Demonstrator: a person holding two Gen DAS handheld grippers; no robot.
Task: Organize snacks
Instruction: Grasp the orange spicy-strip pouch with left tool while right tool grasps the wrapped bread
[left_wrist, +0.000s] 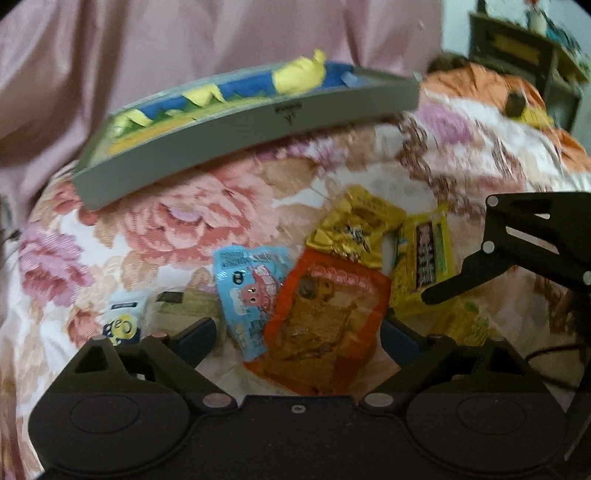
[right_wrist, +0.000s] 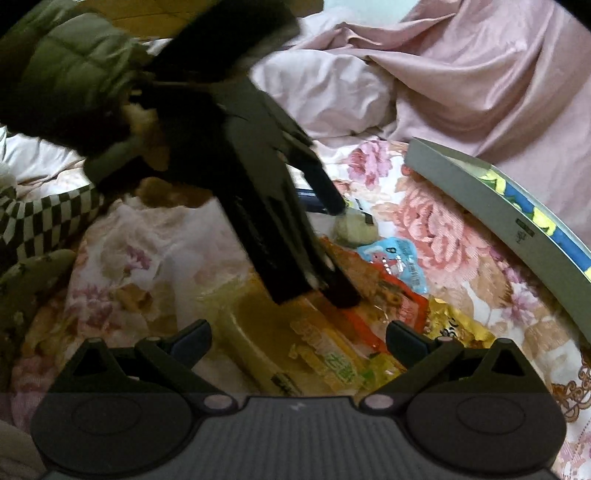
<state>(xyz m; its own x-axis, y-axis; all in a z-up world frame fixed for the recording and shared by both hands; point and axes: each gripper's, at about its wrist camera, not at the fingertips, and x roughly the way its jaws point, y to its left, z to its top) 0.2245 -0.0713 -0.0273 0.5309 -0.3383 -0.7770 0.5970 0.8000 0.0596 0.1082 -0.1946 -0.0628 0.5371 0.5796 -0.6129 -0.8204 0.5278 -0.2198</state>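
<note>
Left claw (left_wrist: 299, 336) gapes above snack packets (left_wrist: 328, 317) on floral bedspread (left_wrist: 184, 225).

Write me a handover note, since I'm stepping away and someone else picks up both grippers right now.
Left gripper: open, empty, over the orange packet and blue packet.
Right gripper: open, empty, over the yellow packets.
Loose on the floral bedspread: gold packet, yellow packet, pale wrapped snack, small white packet.
Grey tray sits beyond the pile, already holding blue and yellow packs.
Left to do: pick up the loose snacks; nothing is gripped yet.
</note>
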